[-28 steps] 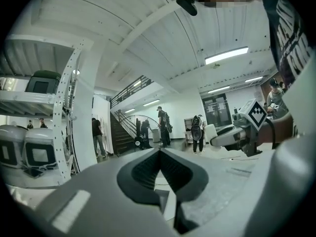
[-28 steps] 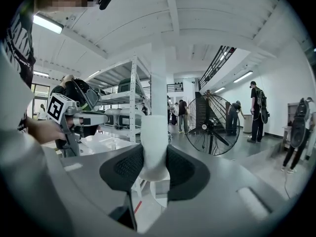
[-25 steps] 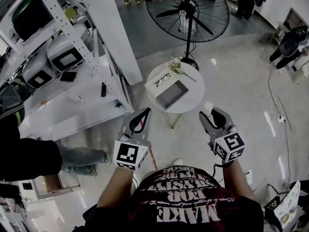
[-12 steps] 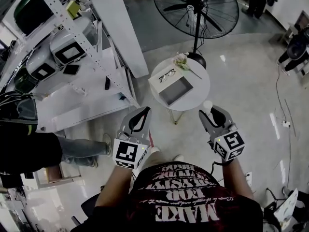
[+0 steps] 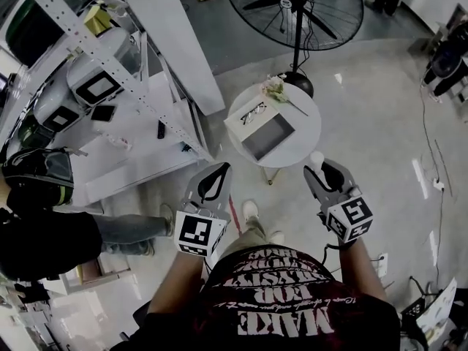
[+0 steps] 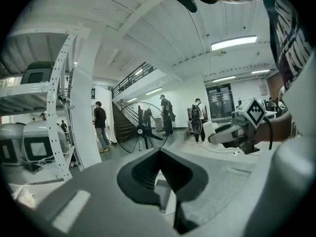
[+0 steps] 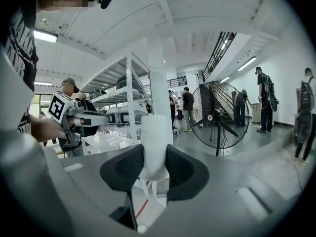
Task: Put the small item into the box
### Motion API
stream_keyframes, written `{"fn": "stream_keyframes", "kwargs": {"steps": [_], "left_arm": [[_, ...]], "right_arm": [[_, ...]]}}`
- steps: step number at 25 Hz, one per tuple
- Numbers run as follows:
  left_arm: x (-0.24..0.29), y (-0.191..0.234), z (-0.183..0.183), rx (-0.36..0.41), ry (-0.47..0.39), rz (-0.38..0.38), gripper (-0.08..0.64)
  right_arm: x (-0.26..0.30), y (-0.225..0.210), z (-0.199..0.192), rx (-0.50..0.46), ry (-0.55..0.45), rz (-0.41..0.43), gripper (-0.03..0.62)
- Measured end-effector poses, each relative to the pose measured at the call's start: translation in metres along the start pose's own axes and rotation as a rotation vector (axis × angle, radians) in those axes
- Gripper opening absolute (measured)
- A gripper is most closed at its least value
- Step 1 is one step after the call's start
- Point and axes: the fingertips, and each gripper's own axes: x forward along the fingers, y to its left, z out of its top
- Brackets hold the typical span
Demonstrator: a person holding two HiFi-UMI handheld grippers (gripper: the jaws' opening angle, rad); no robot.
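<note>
My right gripper point(image 5: 319, 167) is shut on a small white cylinder point(image 5: 316, 159), which stands upright between its dark pads point(image 7: 180, 171) as the white cylinder point(image 7: 156, 144) in the right gripper view. My left gripper point(image 5: 217, 171) is shut with nothing in it; its pads point(image 6: 143, 171) meet at the tips. An open grey box point(image 5: 268, 137) sits on a small round white table point(image 5: 303, 141) just ahead of both grippers. Both grippers hang in the air in front of the table, short of the box.
A pair of glasses point(image 5: 253, 112) lies on the box lid, and a flower point(image 5: 276, 89) rests at the table's far edge. A large floor fan point(image 5: 296, 9) stands behind. White shelving point(image 5: 110, 93) with devices fills the left. People stand in the distance.
The table and box have slid slightly up and right in the head view, and my foot has stepped forward. Both grippers keep their places and their hold.
</note>
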Motion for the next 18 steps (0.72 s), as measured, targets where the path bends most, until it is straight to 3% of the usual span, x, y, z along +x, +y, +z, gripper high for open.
{"fn": "stream_keyframes", "kwargs": {"steps": [4,18], "left_arm": [[0.022,0.008,0.01,0.006,-0.047,-0.004,0.002],[0.077,0.077,0.015,-0.001,-0.056,-0.023,0.002]], "right_arm": [[0.013,-0.005,0.009,-0.019,0.012,0.021,0.158],[0.086,-0.029,0.043,-0.042,0.029,0.014,0.161]]}}
